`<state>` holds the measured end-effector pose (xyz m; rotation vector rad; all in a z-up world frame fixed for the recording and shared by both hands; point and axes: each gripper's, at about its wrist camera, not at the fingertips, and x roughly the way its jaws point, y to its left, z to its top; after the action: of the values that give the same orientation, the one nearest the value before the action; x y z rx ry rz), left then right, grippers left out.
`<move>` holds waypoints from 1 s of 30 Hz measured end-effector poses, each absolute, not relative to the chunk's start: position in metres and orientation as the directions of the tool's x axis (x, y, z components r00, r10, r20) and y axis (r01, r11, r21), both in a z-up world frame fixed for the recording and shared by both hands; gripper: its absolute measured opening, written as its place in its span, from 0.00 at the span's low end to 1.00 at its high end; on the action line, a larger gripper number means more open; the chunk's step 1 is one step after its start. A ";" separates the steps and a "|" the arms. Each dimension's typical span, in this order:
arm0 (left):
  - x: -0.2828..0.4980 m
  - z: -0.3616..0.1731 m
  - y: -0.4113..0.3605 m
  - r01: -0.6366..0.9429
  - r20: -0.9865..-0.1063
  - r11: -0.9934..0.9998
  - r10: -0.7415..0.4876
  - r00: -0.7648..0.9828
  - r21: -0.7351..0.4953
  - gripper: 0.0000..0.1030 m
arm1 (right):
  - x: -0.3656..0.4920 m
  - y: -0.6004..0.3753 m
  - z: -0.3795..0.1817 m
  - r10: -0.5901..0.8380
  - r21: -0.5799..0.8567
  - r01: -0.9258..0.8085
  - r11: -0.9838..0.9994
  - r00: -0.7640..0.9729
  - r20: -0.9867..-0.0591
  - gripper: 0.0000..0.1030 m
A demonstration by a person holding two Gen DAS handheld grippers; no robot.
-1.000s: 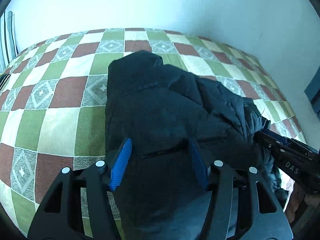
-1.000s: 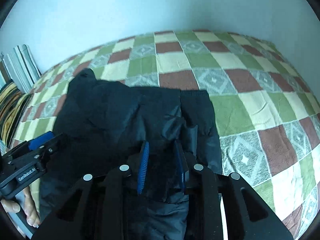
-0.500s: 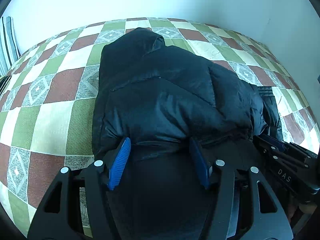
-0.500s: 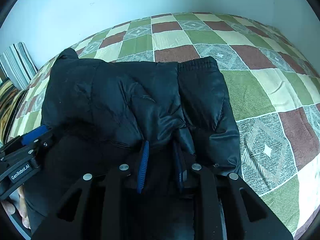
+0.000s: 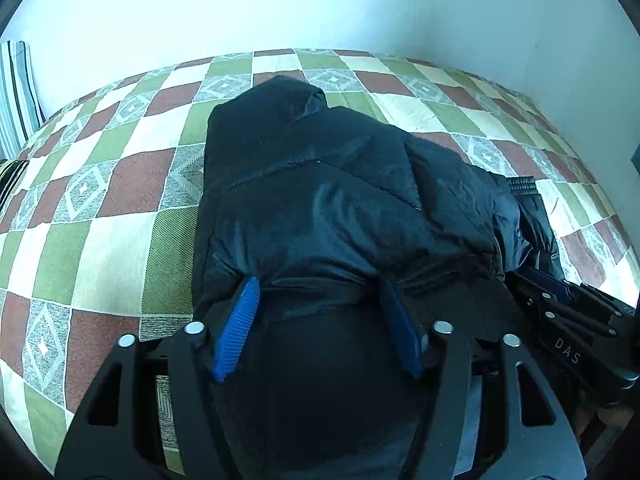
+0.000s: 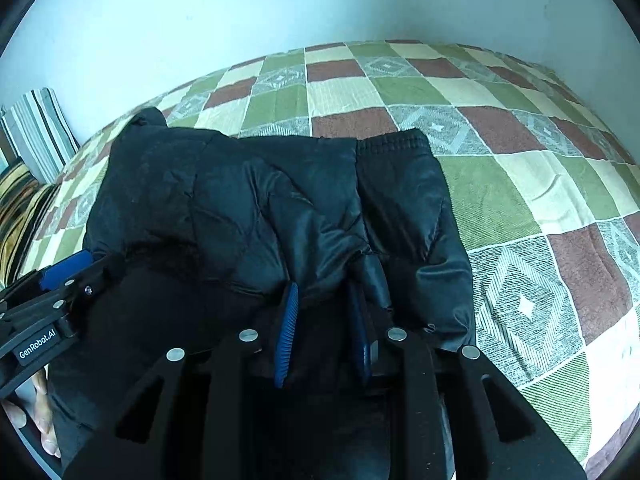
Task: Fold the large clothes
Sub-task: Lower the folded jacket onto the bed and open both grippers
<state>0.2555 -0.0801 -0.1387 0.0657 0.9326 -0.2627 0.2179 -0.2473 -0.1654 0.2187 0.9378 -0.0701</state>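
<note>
1. A black padded jacket [image 5: 344,208] is seen lying on a bed, already doubled over into a thick bundle. Its long axis runs from the near edge of the bed away toward the wall, with the hood end farthest off and a ribbed cuff [image 6: 394,142] showing at the far right.

2. The near folded edge of the jacket lies directly under and ahead of both tools, so that any coming move would be made forward, away from the person, along that long axis.

3. The left gripper [image 5: 320,320] is set over the near left part of the bundle. Its jaws stand wide apart and have just been opening; the jacket fabric lies between them, but whether the pads press on it cannot be told.

4. The right gripper [image 6: 324,324] is set over the near right part, beside the sleeve. Its jaws are narrow, with a fold of fabric pinched between the blue pads [image 6: 289,332]; they have eased slightly apart.

5. Both tools are judged about equally near the jacket's near edge, one on each side.

6. The checked bedspread [image 5: 120,200], in green, brown and cream, surrounds the jacket. A striped pillow [image 6: 38,128] leans at the far left, by a pale wall [image 5: 320,4].
</note>
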 end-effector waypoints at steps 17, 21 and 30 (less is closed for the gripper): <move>0.193 -0.078 -0.059 0.229 -0.721 0.969 -0.223 0.657 -0.091 0.83 | 0.163 -0.233 -0.111 0.014 0.163 0.161 0.973 0.668 -0.744 0.58; 0.174 -0.064 -0.051 0.217 -0.701 0.972 -0.216 0.680 -0.089 0.87 | 0.145 -0.228 -0.098 0.011 0.157 0.152 0.976 0.684 -0.730 0.59; 0.136 -0.050 -0.037 0.191 -0.689 0.977 -0.205 0.695 -0.098 0.89 | 0.110 -0.222 -0.070 0.003 0.148 0.137 0.979 0.721 -0.693 0.65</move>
<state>0.1361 -0.0374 -0.0505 -0.0191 0.7714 -0.2210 0.1097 -0.2220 -0.0701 0.1943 0.7627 -0.0745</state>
